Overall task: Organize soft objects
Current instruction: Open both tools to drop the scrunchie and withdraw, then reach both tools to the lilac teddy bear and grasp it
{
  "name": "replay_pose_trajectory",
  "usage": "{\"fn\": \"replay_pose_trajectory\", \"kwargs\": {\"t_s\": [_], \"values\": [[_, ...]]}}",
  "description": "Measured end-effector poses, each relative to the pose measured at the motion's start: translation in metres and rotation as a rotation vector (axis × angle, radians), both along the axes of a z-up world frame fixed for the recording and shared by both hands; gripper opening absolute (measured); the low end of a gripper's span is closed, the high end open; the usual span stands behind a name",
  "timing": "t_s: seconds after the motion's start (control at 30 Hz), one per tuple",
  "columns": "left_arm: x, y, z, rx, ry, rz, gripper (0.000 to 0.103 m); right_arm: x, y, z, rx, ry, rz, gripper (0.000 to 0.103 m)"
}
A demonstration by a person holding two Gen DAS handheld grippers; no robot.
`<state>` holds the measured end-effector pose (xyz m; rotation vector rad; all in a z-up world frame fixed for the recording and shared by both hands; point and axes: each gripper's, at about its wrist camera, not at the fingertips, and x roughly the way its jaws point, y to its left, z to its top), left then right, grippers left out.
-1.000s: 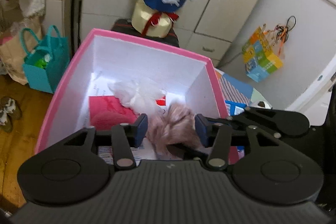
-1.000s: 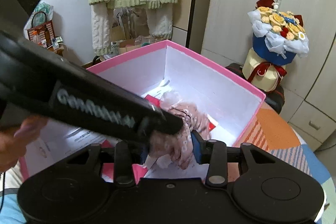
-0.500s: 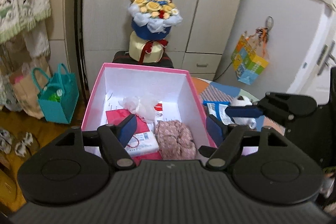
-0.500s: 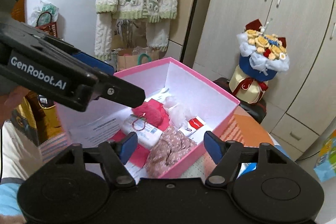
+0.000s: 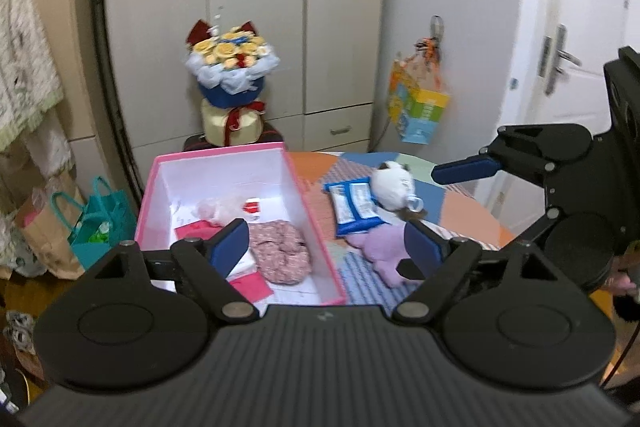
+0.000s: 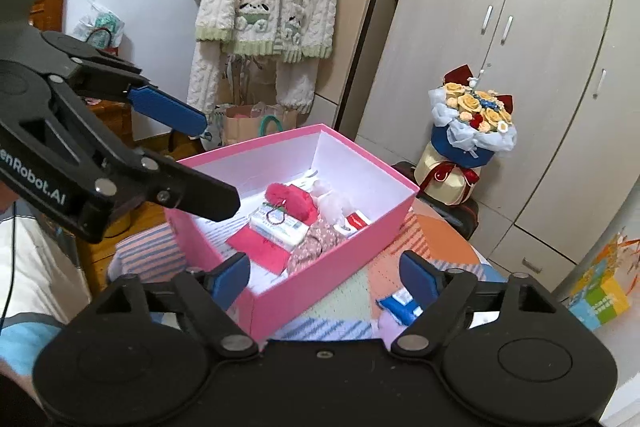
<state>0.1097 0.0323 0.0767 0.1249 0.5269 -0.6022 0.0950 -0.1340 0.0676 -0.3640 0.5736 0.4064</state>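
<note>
Here, left gripper tilted down over pink box, right gripper alongside, both empty, jaws opening wide.

pink box, floral pink cloth, lilac plush, blue packet

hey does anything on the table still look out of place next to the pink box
Yes. Beside the pink box, three soft things lie loose in a heap on the patchwork table: a white plush toy, a blue packet and a lilac cloth. The floral cloth is already boxed.
</note>
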Motion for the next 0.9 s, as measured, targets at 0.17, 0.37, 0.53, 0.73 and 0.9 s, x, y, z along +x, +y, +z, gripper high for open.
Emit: {"fn": "replay_pose_trajectory", "kwargs": {"t_s": [0.17, 0.37, 0.53, 0.73, 0.9], "values": [[-0.02, -0.023, -0.001, 0.035, -0.008, -0.069, 0.088, -0.027, -0.027, -0.001, 0.036, 0.015, 0.011, 0.089], [-0.032, -0.063, -0.01, 0.1, -0.021, -0.149, 0.094, -0.053, -0.067, -0.017, 0.056, 0.01, -0.013, 0.09], [-0.028, -0.101, -0.023, 0.121, -0.003, -0.214, 0.097, -0.058, -0.098, -0.037, 0.081, 0.017, -0.029, 0.092], [0.001, -0.139, -0.054, 0.127, 0.102, -0.224, 0.097, -0.041, -0.12, -0.068, 0.104, 0.049, -0.037, 0.092], [0.04, -0.16, -0.076, 0.155, 0.213, -0.172, 0.094, -0.025, -0.134, -0.095, 0.207, 0.042, -0.014, 0.092]]}}
